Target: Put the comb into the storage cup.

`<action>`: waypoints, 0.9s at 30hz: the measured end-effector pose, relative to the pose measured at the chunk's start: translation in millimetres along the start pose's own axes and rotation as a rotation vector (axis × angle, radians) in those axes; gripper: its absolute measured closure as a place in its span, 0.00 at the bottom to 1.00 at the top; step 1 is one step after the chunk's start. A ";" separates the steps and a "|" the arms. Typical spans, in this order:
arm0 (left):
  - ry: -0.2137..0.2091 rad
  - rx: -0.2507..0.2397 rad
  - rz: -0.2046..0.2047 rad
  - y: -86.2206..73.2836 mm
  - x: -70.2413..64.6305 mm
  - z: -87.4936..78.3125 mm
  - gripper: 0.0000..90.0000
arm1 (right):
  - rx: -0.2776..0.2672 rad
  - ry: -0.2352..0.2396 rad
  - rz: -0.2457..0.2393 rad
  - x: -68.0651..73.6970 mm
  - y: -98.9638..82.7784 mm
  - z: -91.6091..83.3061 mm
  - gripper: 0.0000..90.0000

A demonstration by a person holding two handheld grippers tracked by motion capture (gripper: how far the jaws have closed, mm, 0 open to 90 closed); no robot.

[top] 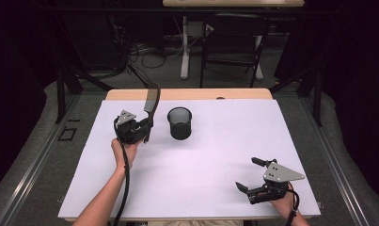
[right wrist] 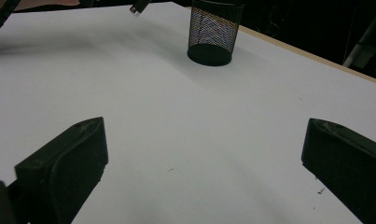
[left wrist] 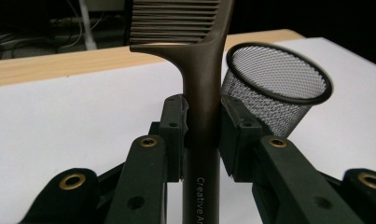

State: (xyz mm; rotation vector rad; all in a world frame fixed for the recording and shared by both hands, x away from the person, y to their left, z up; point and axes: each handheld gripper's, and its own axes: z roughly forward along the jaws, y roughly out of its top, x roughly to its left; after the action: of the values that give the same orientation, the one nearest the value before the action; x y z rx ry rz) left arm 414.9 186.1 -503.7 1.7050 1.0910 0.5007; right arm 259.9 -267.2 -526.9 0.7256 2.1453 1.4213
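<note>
A dark comb point(left wrist: 202, 93) is clamped by its handle between the jaws of the left gripper point(top: 147, 128), teeth end up, and is held above the white sheet point(top: 215, 155) just beside the black mesh cup point(top: 180, 123), on the cup's left in the high view. The carrying step is judged to be in hand, with the drop into the cup not yet made. For the next move, the comb would need to be brought over the cup's rim point(left wrist: 279, 70), turned handle down and lowered inside before the grip is released. The right gripper point(top: 250, 175) is rested near the sheet's front right corner, well apart from the cup, its jaws spread wide with nothing between them
</note>
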 end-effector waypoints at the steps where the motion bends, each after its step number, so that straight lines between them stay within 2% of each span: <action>1: -0.002 -0.007 0.005 0.7 -0.5 -0.2 0.80 | -0.002 0.000 0.001 0.0 0.1 0.0 0.00; 2: -0.022 -0.031 0.004 1.2 -1.3 -0.1 0.80 | -0.001 0.003 -0.002 0.7 0.4 0.3 0.00; 4: -0.016 -0.033 0.013 1.9 -2.7 0.3 0.80 | 0.002 0.005 0.001 1.7 0.3 0.9 0.00; 6: -0.035 -0.046 0.016 2.3 -3.7 1.2 0.80 | 0.002 0.005 0.000 1.6 0.2 1.3 0.00; 11: -0.019 -0.055 0.023 3.5 -5.4 3.8 0.80 | 0.009 0.004 0.004 1.4 -0.3 2.1 0.00; 19: -0.026 -0.082 0.024 7.0 -3.7 4.4 0.80 | 0.013 0.004 0.001 1.2 -0.5 2.6 0.00; 27: -0.025 -0.083 0.036 11.1 -3.7 8.8 0.80 | 0.017 0.008 0.008 1.1 -1.1 3.1 0.00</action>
State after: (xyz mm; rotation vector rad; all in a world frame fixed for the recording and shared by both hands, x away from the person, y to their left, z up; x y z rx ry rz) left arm 424.4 177.4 -496.7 1.6562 1.0098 0.5392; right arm 260.8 -264.8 -529.1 0.7372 2.1651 1.4139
